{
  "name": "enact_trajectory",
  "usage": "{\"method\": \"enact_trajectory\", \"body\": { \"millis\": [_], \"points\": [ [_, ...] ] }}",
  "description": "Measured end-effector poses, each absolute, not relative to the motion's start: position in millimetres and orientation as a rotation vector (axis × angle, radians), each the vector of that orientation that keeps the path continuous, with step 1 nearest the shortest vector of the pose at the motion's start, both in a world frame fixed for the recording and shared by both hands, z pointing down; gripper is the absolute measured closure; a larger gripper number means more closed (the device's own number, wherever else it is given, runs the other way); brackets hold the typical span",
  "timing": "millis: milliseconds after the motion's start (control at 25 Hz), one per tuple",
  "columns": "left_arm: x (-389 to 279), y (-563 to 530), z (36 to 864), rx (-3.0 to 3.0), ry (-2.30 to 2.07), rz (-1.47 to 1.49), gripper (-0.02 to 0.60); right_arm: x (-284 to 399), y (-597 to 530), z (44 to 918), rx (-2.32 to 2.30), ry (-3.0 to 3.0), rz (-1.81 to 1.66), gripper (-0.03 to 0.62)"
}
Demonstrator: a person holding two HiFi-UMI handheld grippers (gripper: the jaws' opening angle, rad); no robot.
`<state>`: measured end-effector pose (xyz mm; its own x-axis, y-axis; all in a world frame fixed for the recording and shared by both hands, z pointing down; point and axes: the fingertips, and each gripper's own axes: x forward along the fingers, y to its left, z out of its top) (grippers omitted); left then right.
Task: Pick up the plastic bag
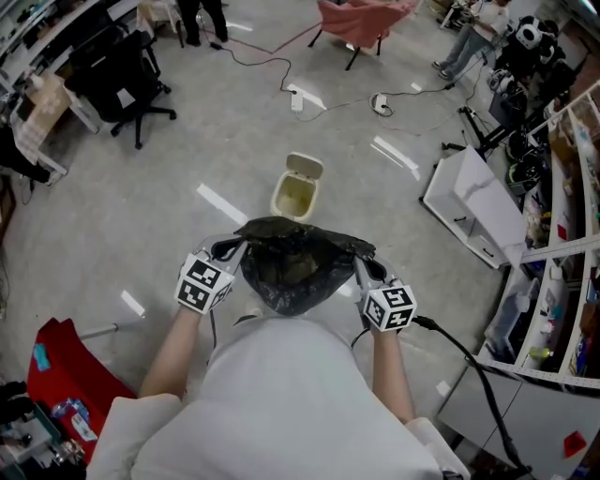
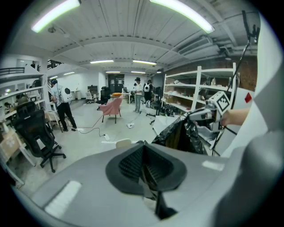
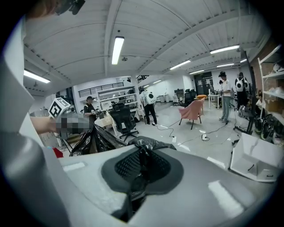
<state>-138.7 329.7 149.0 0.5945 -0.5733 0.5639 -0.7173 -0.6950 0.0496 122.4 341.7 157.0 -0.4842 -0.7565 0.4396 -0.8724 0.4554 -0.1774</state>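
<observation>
A black plastic bag (image 1: pixel 295 264) hangs off the floor in front of my body, its mouth stretched between both grippers. My left gripper (image 1: pixel 232 247) is shut on the bag's left rim, and a strip of black film (image 2: pixel 148 176) is pinched between its pads. My right gripper (image 1: pixel 364 268) is shut on the right rim, where crumpled black plastic (image 3: pixel 141 165) fills its closed pads. Each gripper view shows the bag's body off to the side (image 2: pixel 185 134) (image 3: pixel 94 139). A small beige bin (image 1: pixel 297 188) with its lid up stands on the floor just beyond the bag.
A black office chair (image 1: pixel 131 80) stands at the far left and a pink chair (image 1: pixel 361 19) at the back. Cables and a power strip (image 1: pixel 296 98) lie on the floor. A white cabinet (image 1: pixel 469 202) and shelves (image 1: pixel 562 253) line the right. A red object (image 1: pixel 66 366) sits at lower left.
</observation>
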Motion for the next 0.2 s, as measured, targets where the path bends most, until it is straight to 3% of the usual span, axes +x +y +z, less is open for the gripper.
{"method": "enact_trajectory", "body": {
  "millis": [200],
  "points": [
    [-138.8,330.0,145.5,2.555,-1.067,0.763,0.577,121.9,342.4,154.3,1.394,-2.423,0.544,0.592]
  ]
}}
